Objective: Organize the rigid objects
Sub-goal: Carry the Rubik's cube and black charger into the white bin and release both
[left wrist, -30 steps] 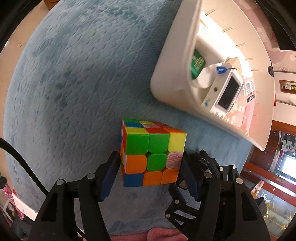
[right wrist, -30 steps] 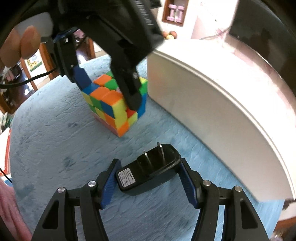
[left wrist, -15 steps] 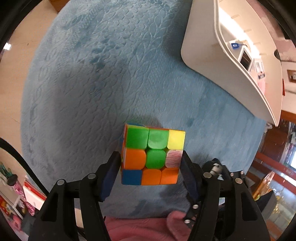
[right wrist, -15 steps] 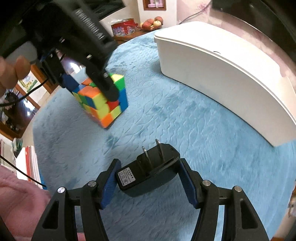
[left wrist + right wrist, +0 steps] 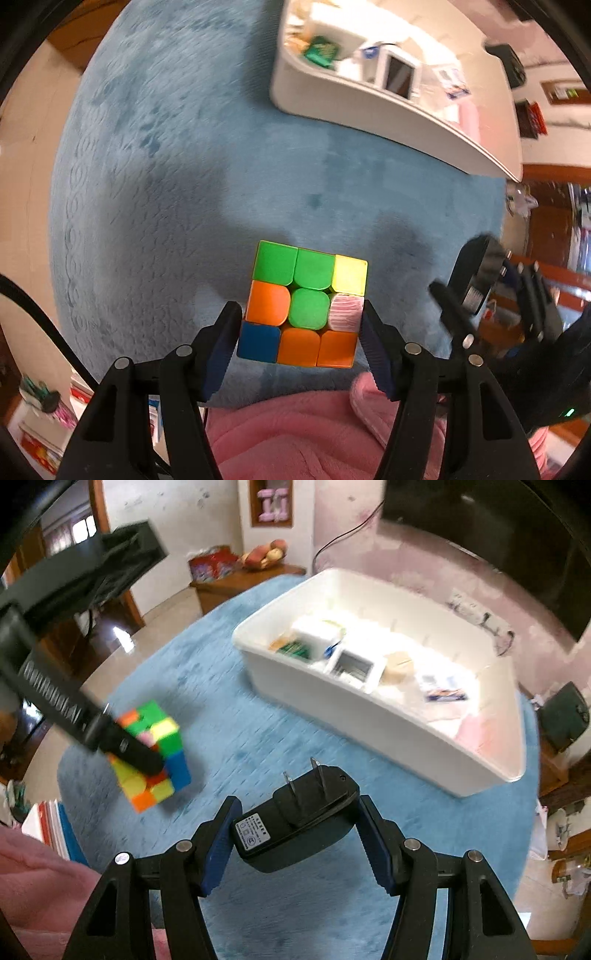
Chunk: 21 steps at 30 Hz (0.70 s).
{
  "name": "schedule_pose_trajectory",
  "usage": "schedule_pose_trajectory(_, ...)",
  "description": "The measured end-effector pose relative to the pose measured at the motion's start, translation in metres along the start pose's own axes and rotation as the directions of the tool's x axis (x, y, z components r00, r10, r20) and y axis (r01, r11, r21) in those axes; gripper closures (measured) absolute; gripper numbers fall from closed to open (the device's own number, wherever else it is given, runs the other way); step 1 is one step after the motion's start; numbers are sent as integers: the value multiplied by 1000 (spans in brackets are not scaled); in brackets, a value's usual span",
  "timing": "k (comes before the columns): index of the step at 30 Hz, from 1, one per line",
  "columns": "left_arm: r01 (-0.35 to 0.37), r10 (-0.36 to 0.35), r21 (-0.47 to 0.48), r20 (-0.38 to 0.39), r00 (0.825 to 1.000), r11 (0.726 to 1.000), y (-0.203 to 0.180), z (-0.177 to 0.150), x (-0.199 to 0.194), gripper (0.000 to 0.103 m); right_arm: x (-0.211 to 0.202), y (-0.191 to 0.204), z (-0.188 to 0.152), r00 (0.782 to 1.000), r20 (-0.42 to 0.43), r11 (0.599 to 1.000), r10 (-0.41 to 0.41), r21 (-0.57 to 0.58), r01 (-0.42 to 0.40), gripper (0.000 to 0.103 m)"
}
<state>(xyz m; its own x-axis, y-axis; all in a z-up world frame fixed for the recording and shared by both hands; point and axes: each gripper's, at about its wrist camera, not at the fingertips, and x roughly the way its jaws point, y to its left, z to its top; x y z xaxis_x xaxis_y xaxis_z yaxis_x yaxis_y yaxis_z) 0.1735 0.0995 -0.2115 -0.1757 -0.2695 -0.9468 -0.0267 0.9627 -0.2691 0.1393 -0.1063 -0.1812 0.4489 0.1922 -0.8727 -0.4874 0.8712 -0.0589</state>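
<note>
I have the left gripper (image 5: 300, 328) clamped on the puzzle cube (image 5: 304, 308) and the right gripper (image 5: 297, 834) clamped on the black plug adapter (image 5: 295, 821), both held clear above the blue cloth (image 5: 258, 738) so they can cross the white bin's (image 5: 369, 709) wall.

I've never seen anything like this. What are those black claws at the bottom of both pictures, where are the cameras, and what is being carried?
There is no robot here. A person holds a two-finger gripper in each hand, and each gripper carries a wide-angle camera looking forward along its fingers, so each picture shows its own claws at the bottom.

In the left wrist view, the left gripper is clamped on a colourful puzzle cube. In the right wrist view, the right gripper is clamped on a black plug adapter with two metal prongs. Both are held above a round table with a blue cloth. On the cloth stands a white bin already holding small items. The pink fabric is the person's clothing.
</note>
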Motion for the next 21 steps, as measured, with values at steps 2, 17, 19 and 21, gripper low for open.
schedule_pose_trajectory(2, -1, 1, 43, 7, 1000, 999, -12, 4, -8, 36, -7, -7, 7, 1000, 20, 1000, -16, 22, 16, 39)
schedule_pose_trajectory(17, 16, -64, 229, 202, 977, 973, -71, 50, -79, 36, -36, -60, 49, 979, 165, 983, -116, 158, 90, 39)
schedule_pose_trajectory(19, 21, -78, 239, 230, 970, 971, -76, 58, -84, 37, -35, -68, 54, 977, 176, 980, -120, 181, 88, 39)
schedule_pose_trajectory(21, 18, -81, 243, 254, 964, 970, -79, 66, -86, 37, -31, -75, 58, 974, 183, 976, -133, 197, 97, 39)
